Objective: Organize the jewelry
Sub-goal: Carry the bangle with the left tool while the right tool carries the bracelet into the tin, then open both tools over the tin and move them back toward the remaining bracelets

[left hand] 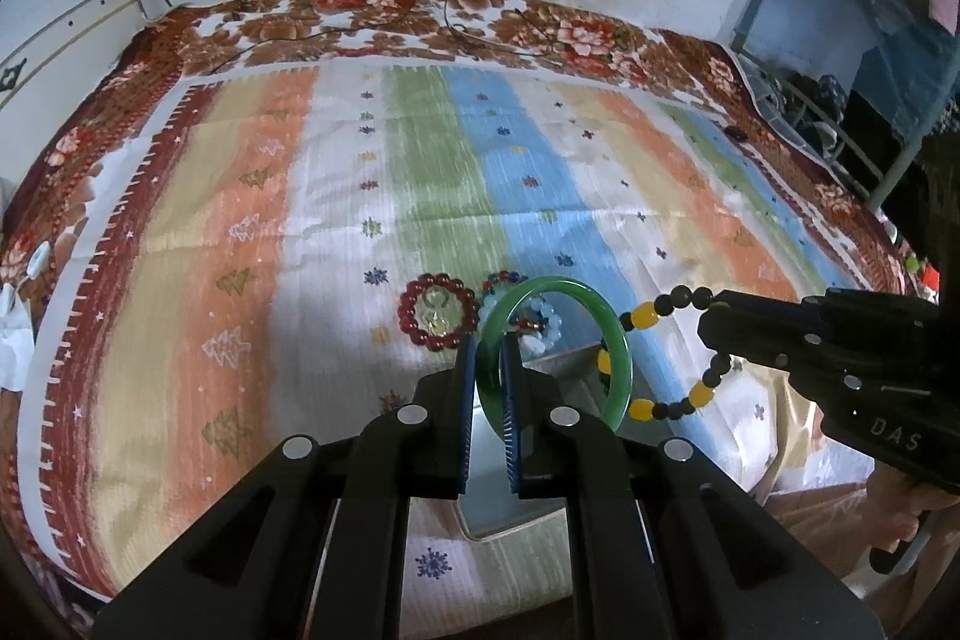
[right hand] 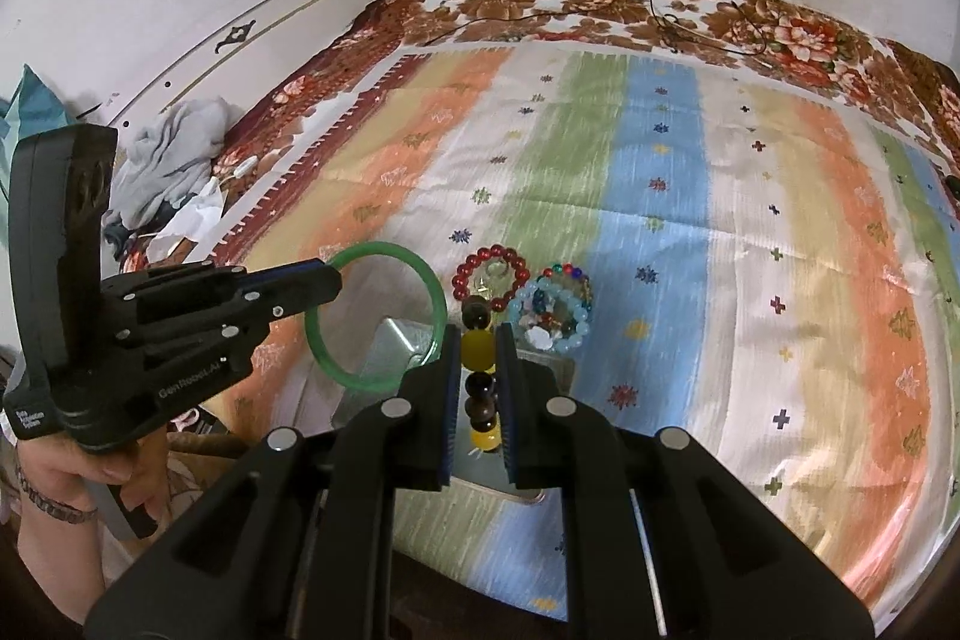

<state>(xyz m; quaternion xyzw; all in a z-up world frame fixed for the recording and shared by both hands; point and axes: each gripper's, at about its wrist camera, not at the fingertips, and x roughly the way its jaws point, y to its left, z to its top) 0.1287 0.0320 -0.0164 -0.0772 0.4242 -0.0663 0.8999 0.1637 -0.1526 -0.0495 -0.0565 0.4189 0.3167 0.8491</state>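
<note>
The left gripper (left hand: 487, 370) has its jaws pinched on the rim of a green bangle (left hand: 555, 349), which stands upright in the air above a shiny metal tray (left hand: 576, 370) on the striped bedspread (left hand: 240, 220). The grip takes in only a short arc of a smooth, hard ring, so the bangle could pivot or slip out if the hand tilts, and it would probably bounce off the tray edge or roll across the cloth. Just beyond the tray, a red bead bracelet (left hand: 438, 310) lies flat on the bedspread, and beside it sits a small heap of pale blue and mixed-colour bracelets (right hand: 552, 307); a dropped or swung piece could knock into these and tangle or scatter them. Further right, the right gripper (right hand: 478, 370) is clamped on a bracelet of yellow and dark beads (left hand: 660, 352), which hangs in a loose loop close to the bangle. With both pieces carried so near each other over the same tray, the dangling loop could snag on the bangle or on the other gripper. The tray may also slide on the soft cloth if bumped.
</note>
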